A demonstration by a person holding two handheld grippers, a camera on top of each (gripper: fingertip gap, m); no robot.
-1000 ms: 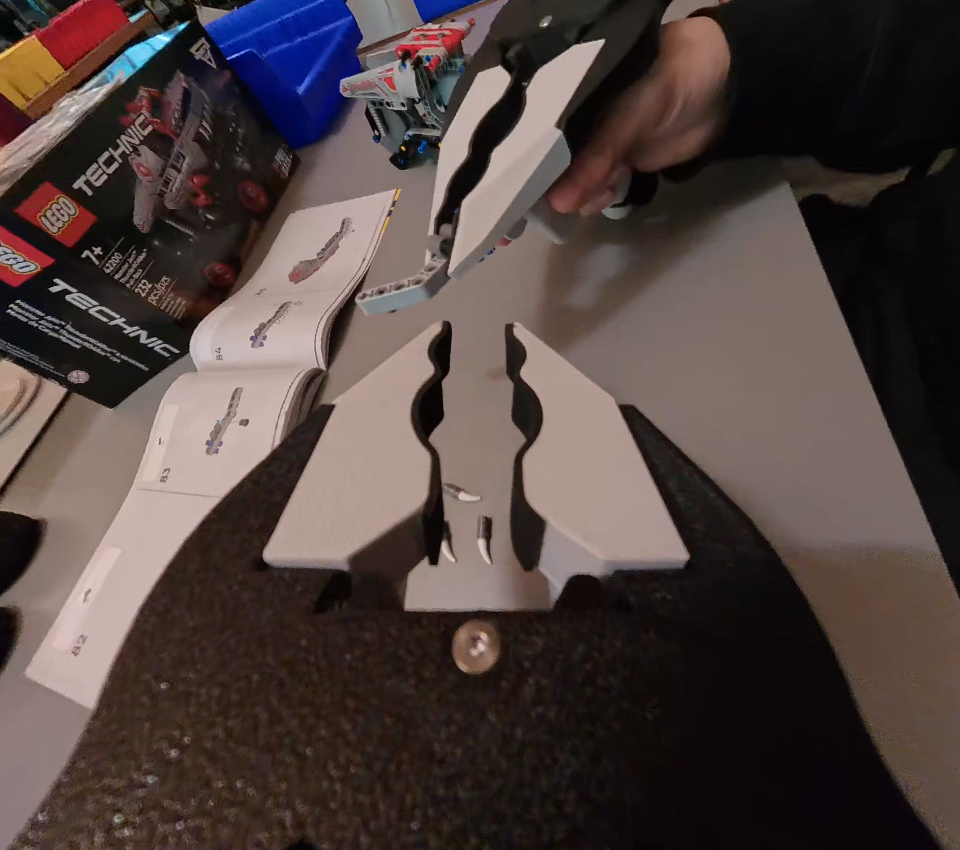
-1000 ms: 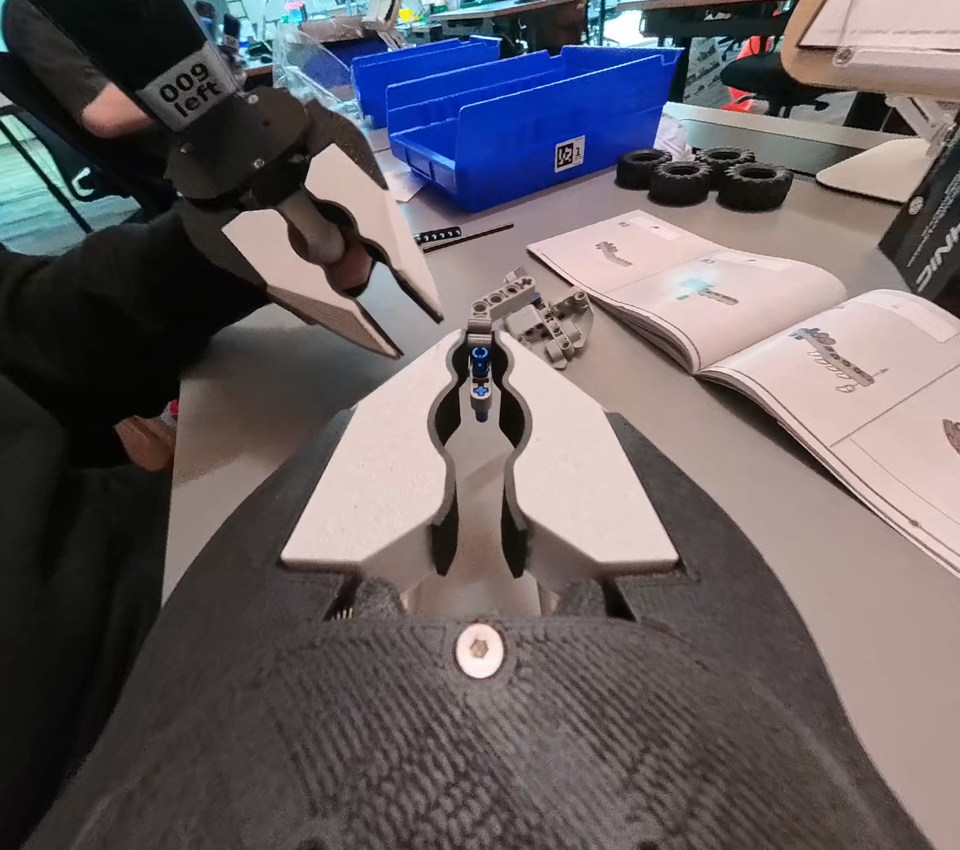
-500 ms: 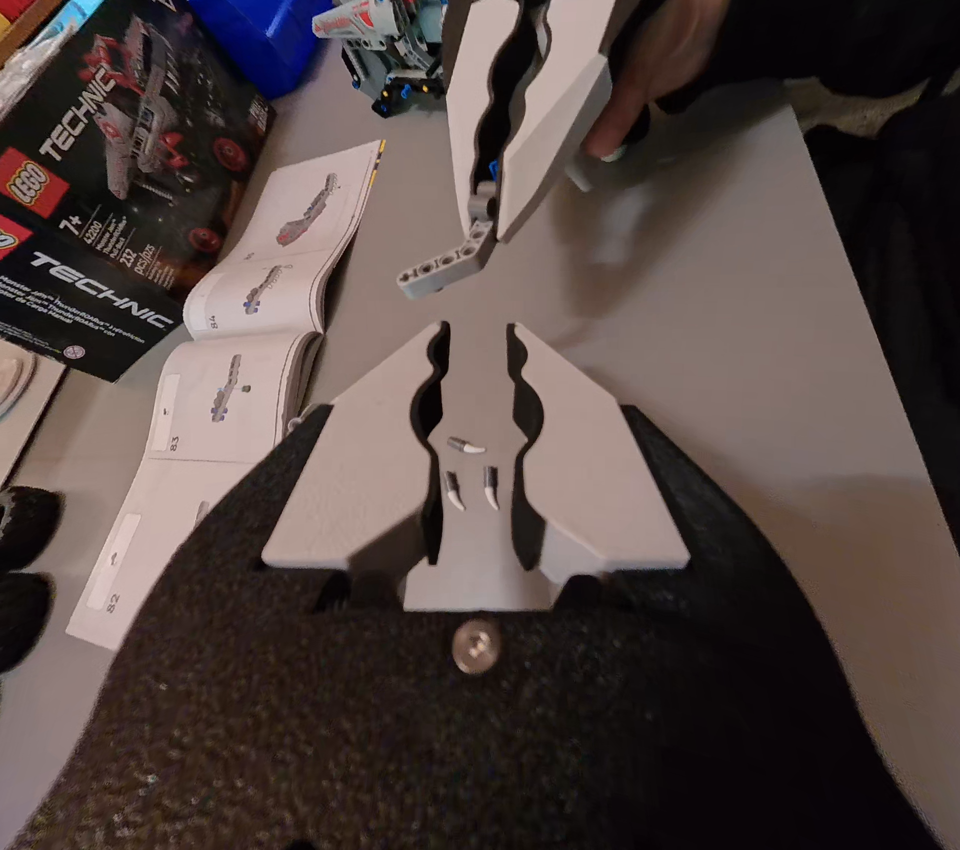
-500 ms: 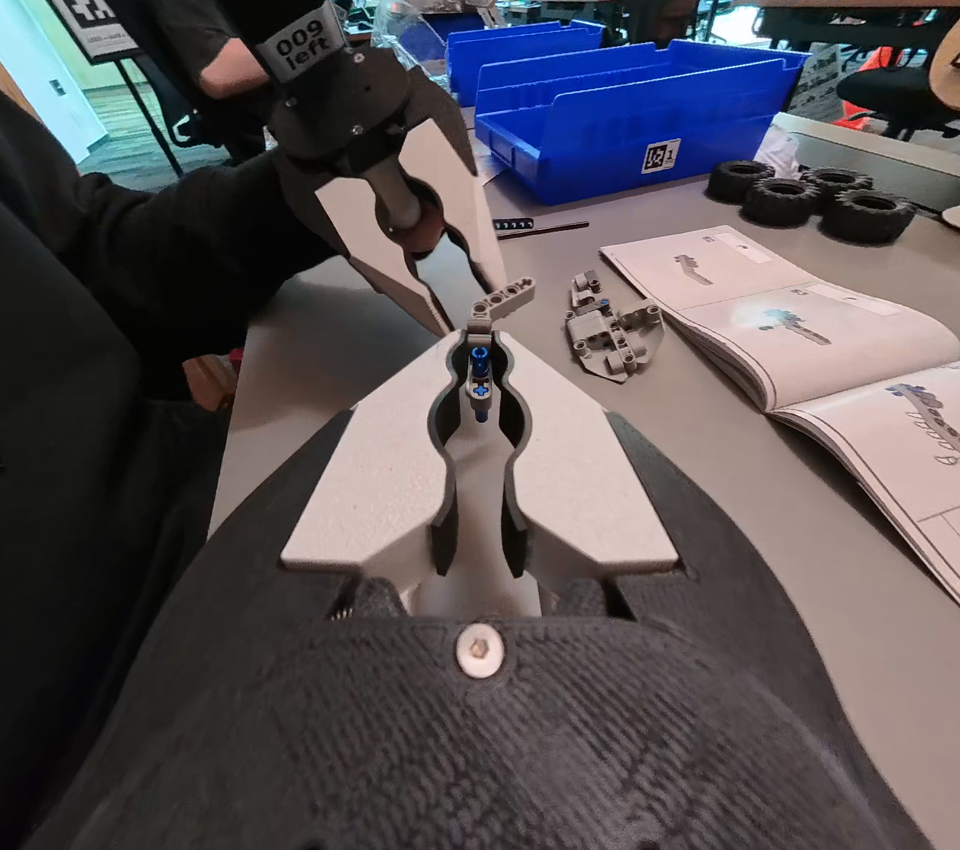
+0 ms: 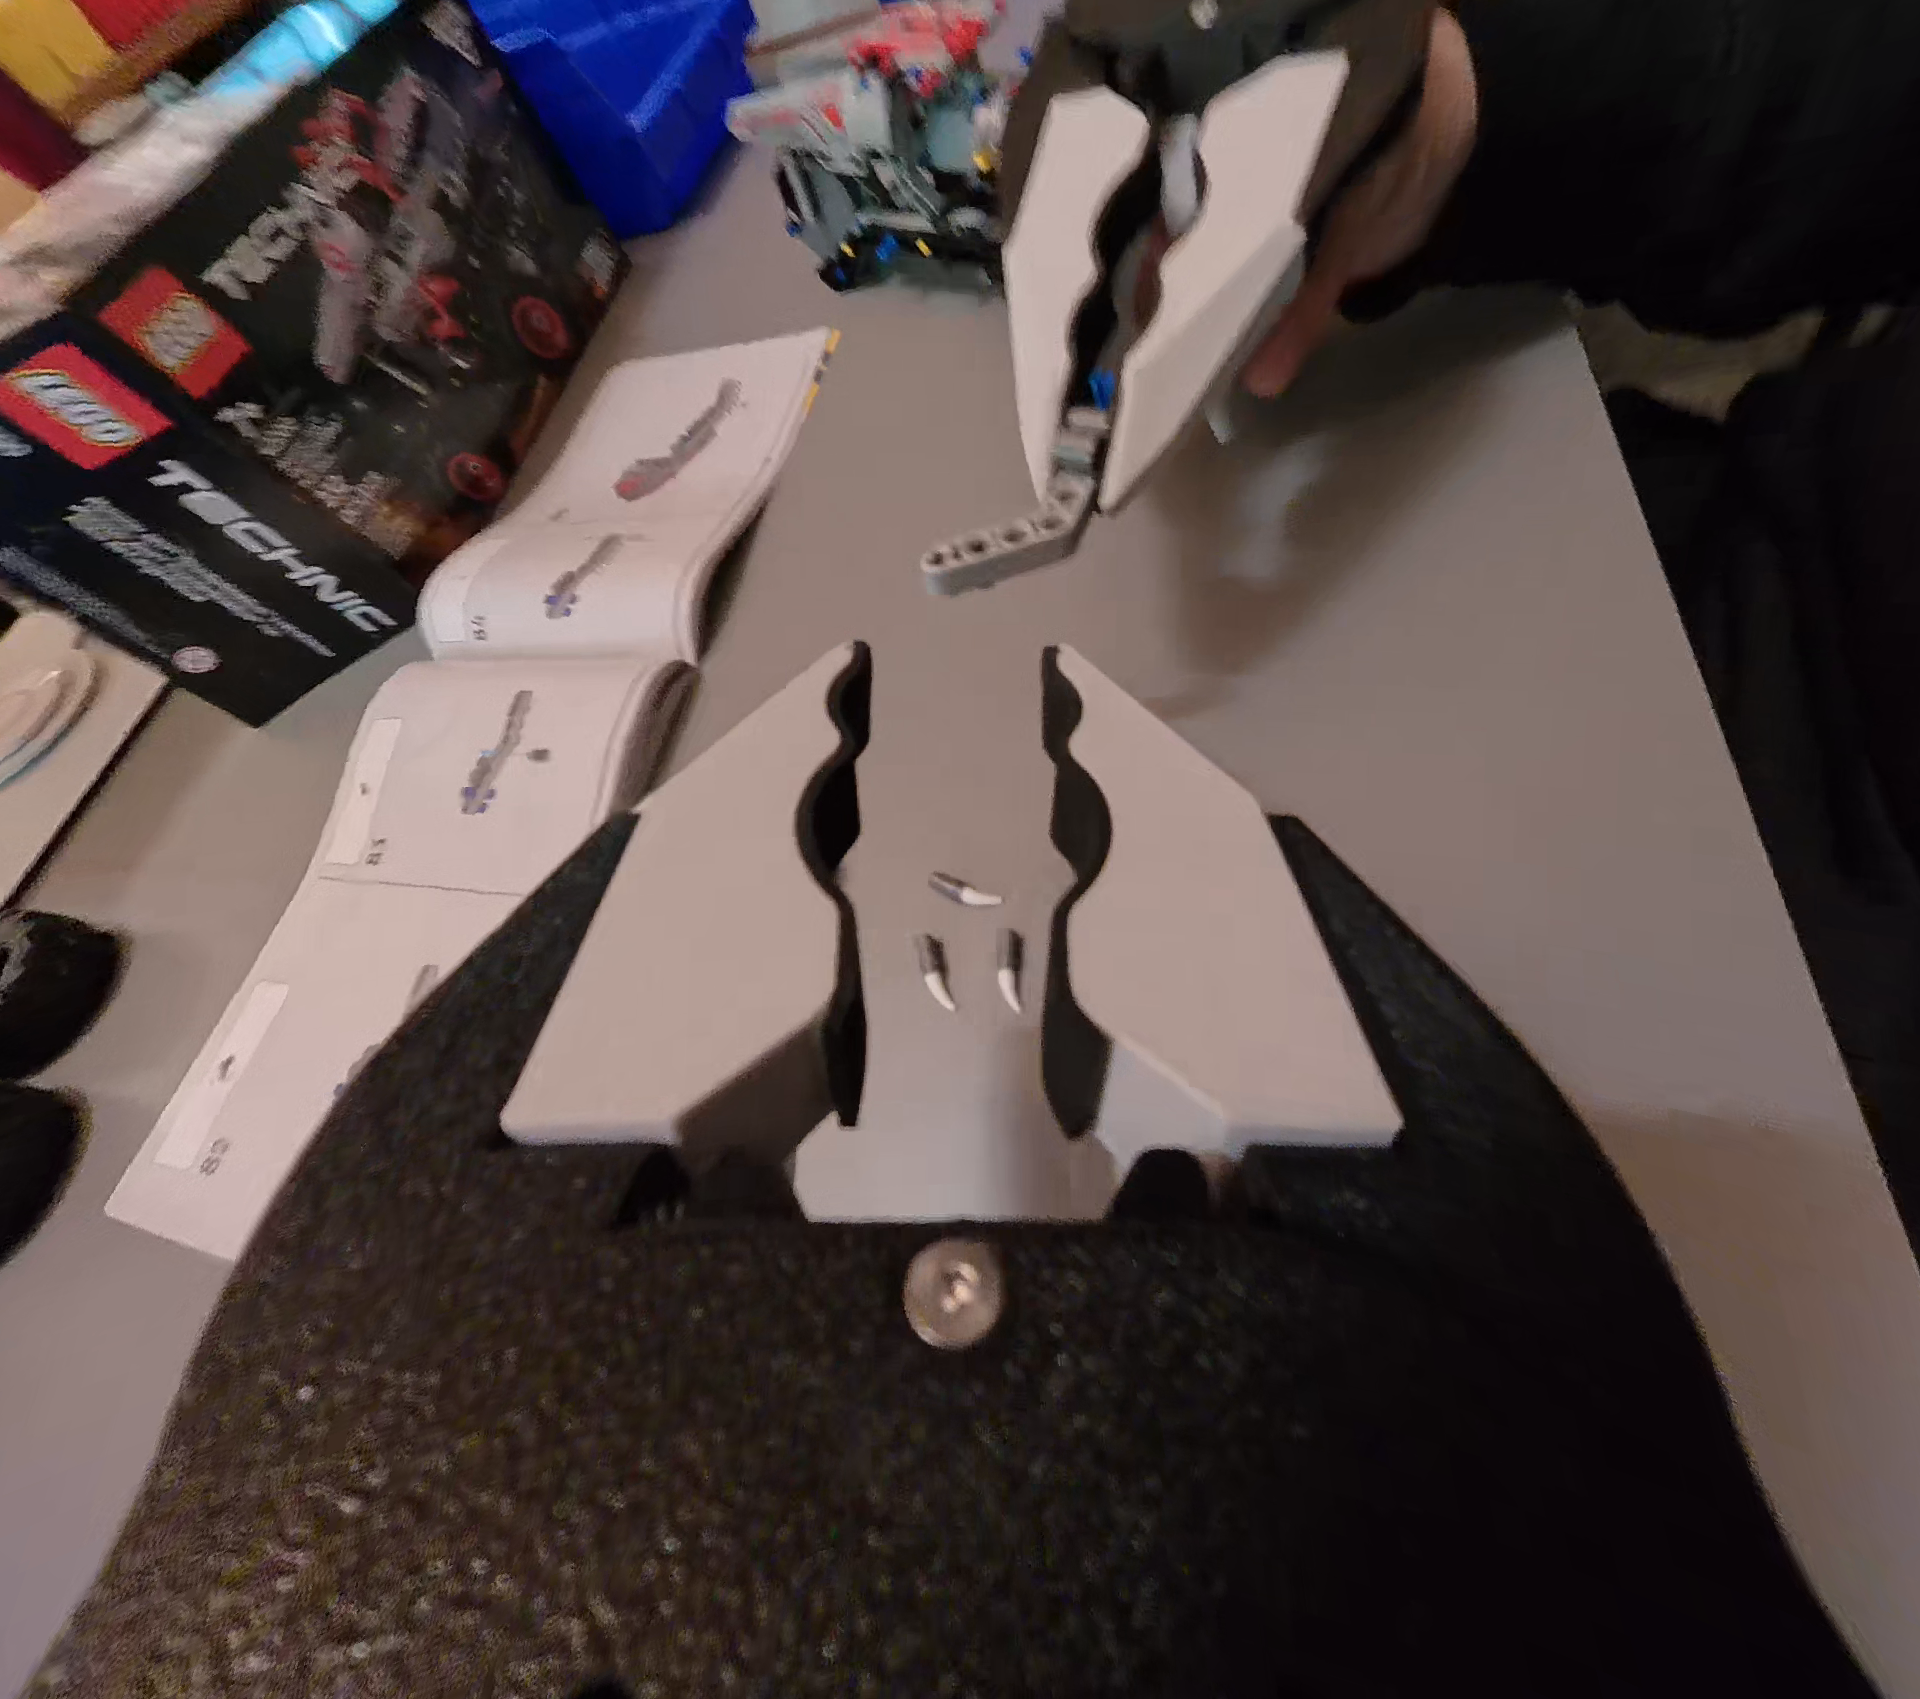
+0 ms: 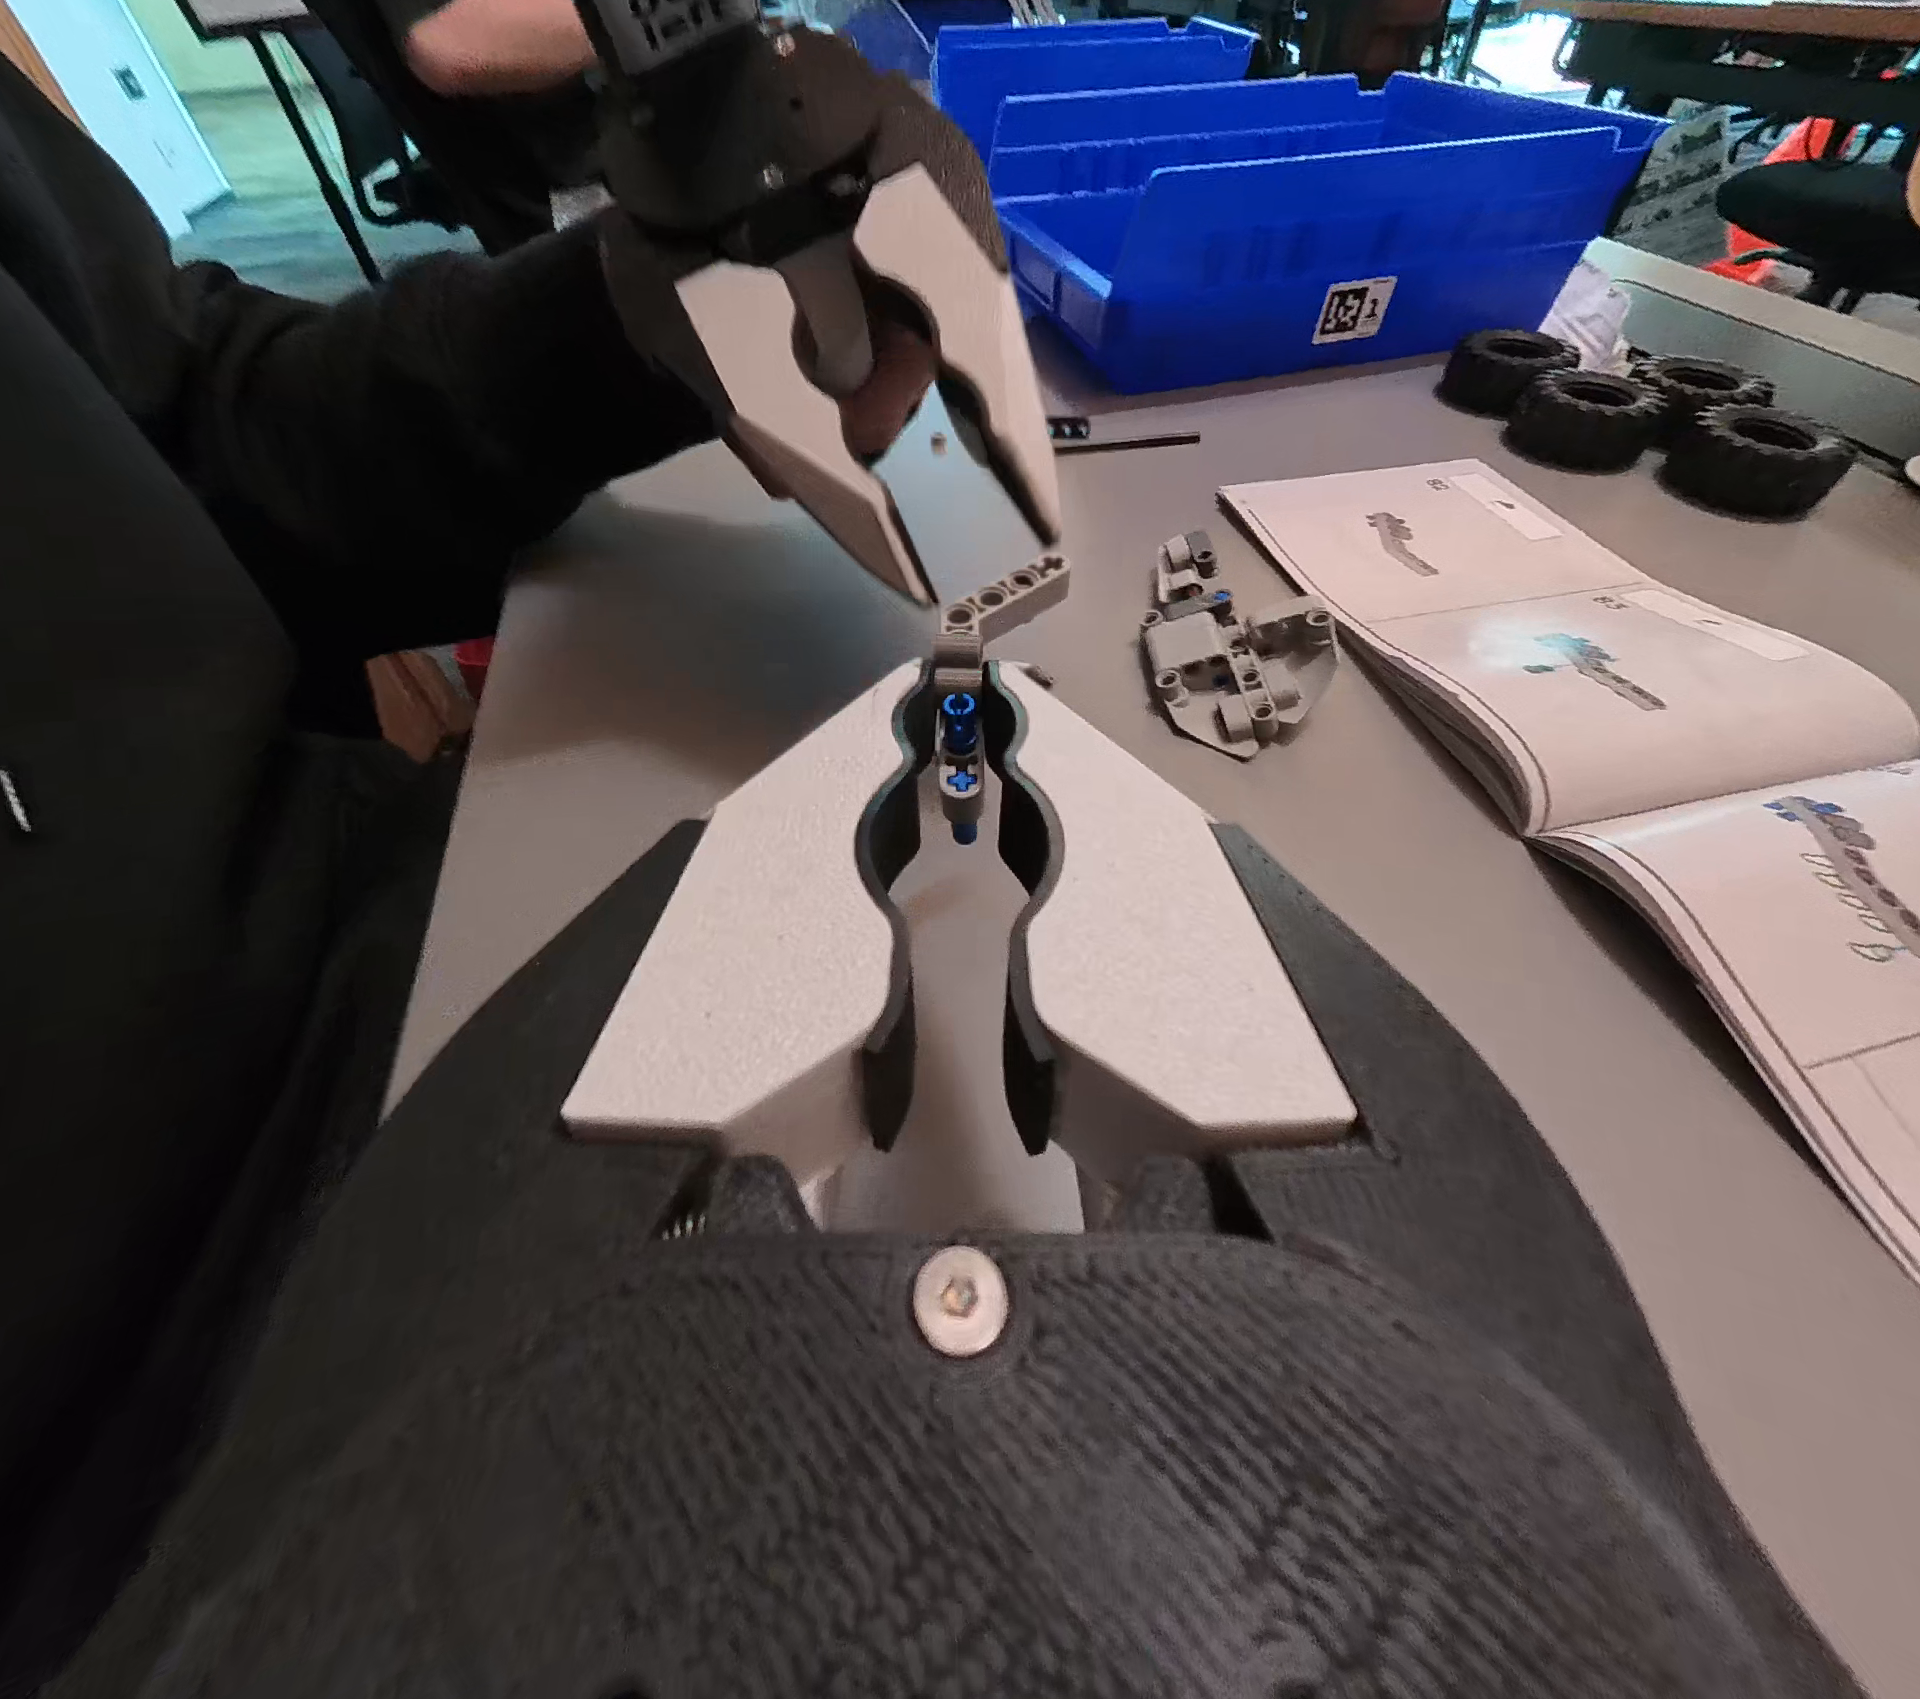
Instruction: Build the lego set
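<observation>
My right gripper (image 6: 968, 675) is shut on a grey bent lego beam (image 6: 1006, 595) with blue pins. The beam sticks out past the fingertips. In the left wrist view the right gripper (image 5: 1075, 496) points down and holds the beam (image 5: 997, 546) just above the table. My left gripper (image 5: 954, 662) is open and empty, a short way in front of the beam. In the right wrist view the left gripper (image 6: 987, 569) hangs open right over the beam's free end. Three small white claw pieces (image 5: 966, 943) lie on the table between my left fingers.
A grey lego sub-assembly (image 6: 1231, 662) lies by the open instruction booklet (image 6: 1558, 662). Black tyres (image 6: 1652, 423) and blue bins (image 6: 1299, 215) stand behind. The lego box (image 5: 260, 361) and a part-built red and grey model (image 5: 894, 163) sit at the far left.
The right gripper has turned more upright and lowered the beam toward the table. The left gripper has come closer, over the beam's free end. Both jaws are unchanged.
</observation>
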